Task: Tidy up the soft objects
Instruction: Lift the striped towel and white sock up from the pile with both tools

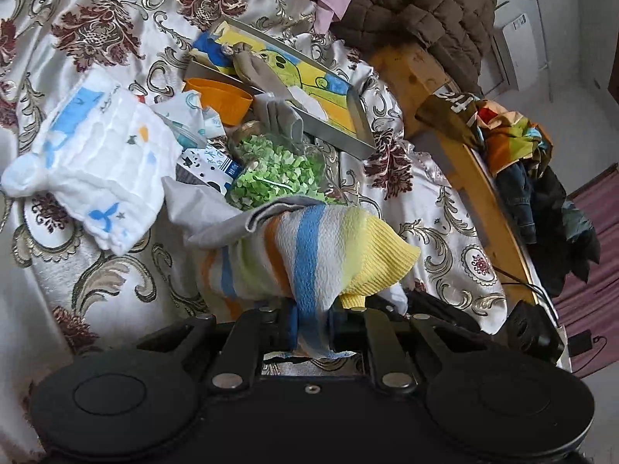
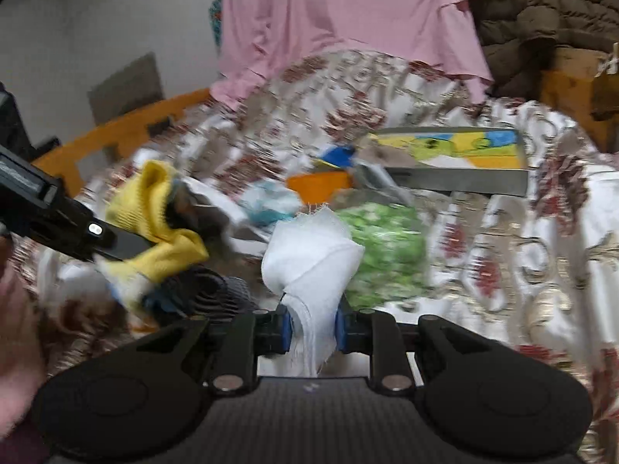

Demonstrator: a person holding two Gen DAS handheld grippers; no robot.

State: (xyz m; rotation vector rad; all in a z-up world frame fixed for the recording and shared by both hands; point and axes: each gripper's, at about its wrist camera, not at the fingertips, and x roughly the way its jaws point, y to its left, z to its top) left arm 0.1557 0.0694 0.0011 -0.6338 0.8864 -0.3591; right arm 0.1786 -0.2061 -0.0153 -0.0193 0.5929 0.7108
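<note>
A wooden bed frame [image 1: 479,193] carries a floral bedspread [image 1: 77,19], beside pale walls [image 2: 96,19].

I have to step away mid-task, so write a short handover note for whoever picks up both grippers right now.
Left gripper: shut on the striped cloth, held bunched above the bedspread.
Right gripper: shut on the white cloth; that view is motion-blurred.
Still loose on the bed: white whale-print cloth, grey cloth by the picture tray, amid an orange bowl and a jar of green bits.
Done: nothing visibly sorted yet.
Left: place both held cloths, then gather the whale-print and grey ones, probably away from the hard items.
</note>
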